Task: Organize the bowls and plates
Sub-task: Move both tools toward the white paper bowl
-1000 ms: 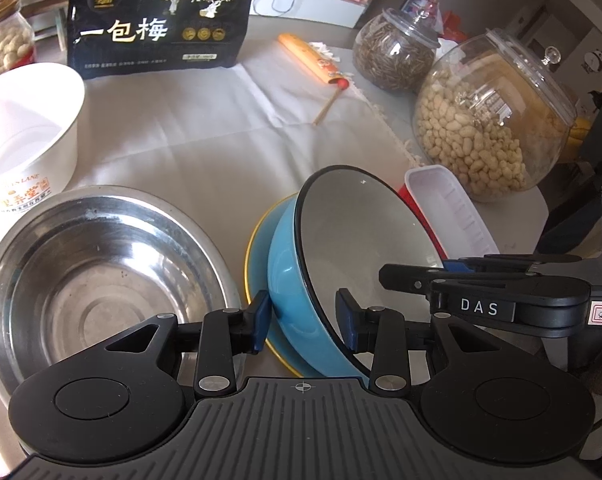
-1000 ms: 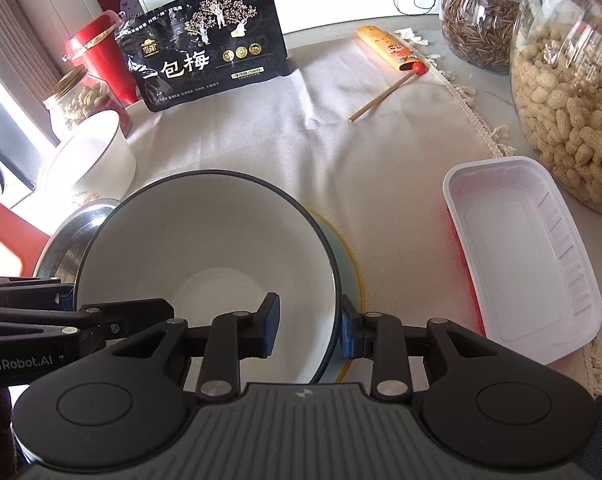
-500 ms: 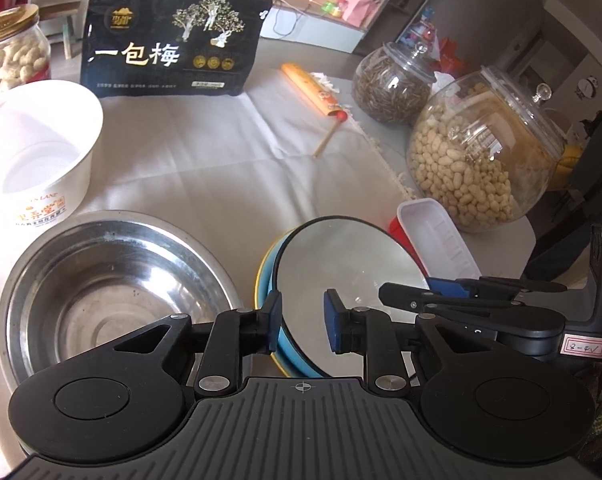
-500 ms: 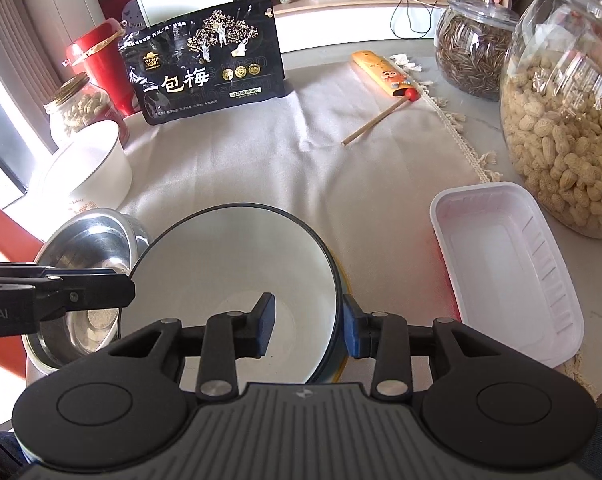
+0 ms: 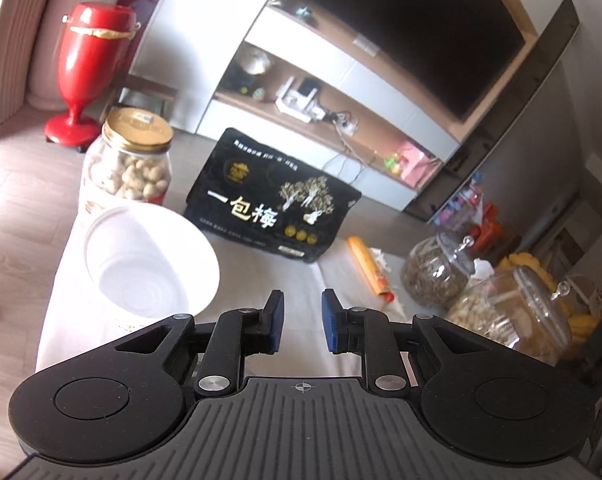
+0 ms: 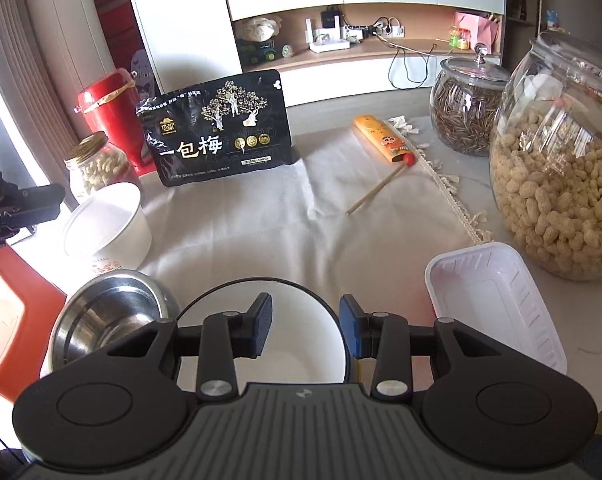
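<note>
In the right wrist view the blue bowl with a white inside [image 6: 297, 320] rests on the cloth, its dark rim showing between and beyond my fingers. My right gripper [image 6: 305, 326] is open above it and holds nothing. A steel bowl [image 6: 105, 316] sits to its left and a white paper bowl [image 6: 107, 226] stands behind that. My left gripper [image 5: 301, 322] is open and empty, raised and tilted up, with the white paper bowl [image 5: 149, 260] to its left. The left gripper [image 6: 17, 204] also shows at the left edge of the right wrist view.
A white plastic tray [image 6: 497, 304] lies at the right. A big peanut jar [image 6: 561, 168] and a seed jar [image 6: 467, 108] stand behind it. A black snack bag [image 6: 217, 128], a small peanut jar [image 6: 95, 164], an orange packet [image 6: 379, 140] and a stick [image 6: 375, 192] are at the back.
Both grippers have let go of the blue bowl and pulled back. The left gripper has lifted and tilted up, so the bowls have left its view. The bowl now sits flat.
</note>
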`<state>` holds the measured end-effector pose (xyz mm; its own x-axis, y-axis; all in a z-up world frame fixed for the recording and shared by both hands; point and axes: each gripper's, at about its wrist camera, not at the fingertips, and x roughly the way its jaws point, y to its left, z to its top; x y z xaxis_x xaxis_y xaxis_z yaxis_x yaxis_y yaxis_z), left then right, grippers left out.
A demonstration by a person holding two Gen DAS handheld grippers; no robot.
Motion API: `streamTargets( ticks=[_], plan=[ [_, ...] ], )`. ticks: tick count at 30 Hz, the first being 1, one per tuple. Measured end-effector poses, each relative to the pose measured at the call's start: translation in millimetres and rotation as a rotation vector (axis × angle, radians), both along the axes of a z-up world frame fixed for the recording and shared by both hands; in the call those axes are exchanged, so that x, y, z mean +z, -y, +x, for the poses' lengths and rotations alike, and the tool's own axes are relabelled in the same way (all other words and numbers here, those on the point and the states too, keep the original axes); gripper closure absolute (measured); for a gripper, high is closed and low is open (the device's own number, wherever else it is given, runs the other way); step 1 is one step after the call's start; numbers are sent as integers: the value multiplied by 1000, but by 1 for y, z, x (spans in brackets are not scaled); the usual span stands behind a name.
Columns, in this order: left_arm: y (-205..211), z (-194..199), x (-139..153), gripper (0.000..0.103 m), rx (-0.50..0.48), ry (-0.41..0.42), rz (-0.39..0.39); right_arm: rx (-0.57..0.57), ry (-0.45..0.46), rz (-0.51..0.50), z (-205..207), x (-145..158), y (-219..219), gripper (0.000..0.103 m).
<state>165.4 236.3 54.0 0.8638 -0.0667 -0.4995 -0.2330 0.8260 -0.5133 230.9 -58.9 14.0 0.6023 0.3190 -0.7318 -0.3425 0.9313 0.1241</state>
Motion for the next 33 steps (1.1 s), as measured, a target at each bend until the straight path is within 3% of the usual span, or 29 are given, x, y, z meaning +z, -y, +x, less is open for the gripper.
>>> streamTargets(
  ticks=[7, 8, 10, 12, 15, 18, 21, 23, 29, 33],
  plan=[
    [53, -85, -8, 83, 130, 82, 70, 67, 68, 55, -37, -2, 29, 64],
    [57, -90, -6, 83, 147, 106, 97, 96, 91, 64, -39, -1, 30, 63],
    [64, -101, -4, 83, 221, 197, 160, 142, 153, 79, -39, 0, 29, 49],
    [70, -95, -7, 83, 268, 262, 196, 157, 250, 98, -38, 0, 28, 43],
    [73, -66, -18, 83, 273, 251, 230, 126, 353, 159, -26, -11, 32, 37],
    [63, -25, -21, 83, 240, 173, 253, 146, 292, 235, 12, -21, 32, 37],
    [40, 22, -17, 83, 136, 108, 223, 221, 139, 232, 64, -18, 23, 37],
    [21, 47, -24, 83, 100, 80, 192, 263, 101, 218, 90, -17, 18, 37],
    [-30, 55, -59, 82, 191, 13, -80, 180, -28, 252, 127, -28, 7, 37],
    [-42, 43, -46, 82, 235, -105, -163, 83, -57, 111, 121, -18, 4, 37]
  ],
)
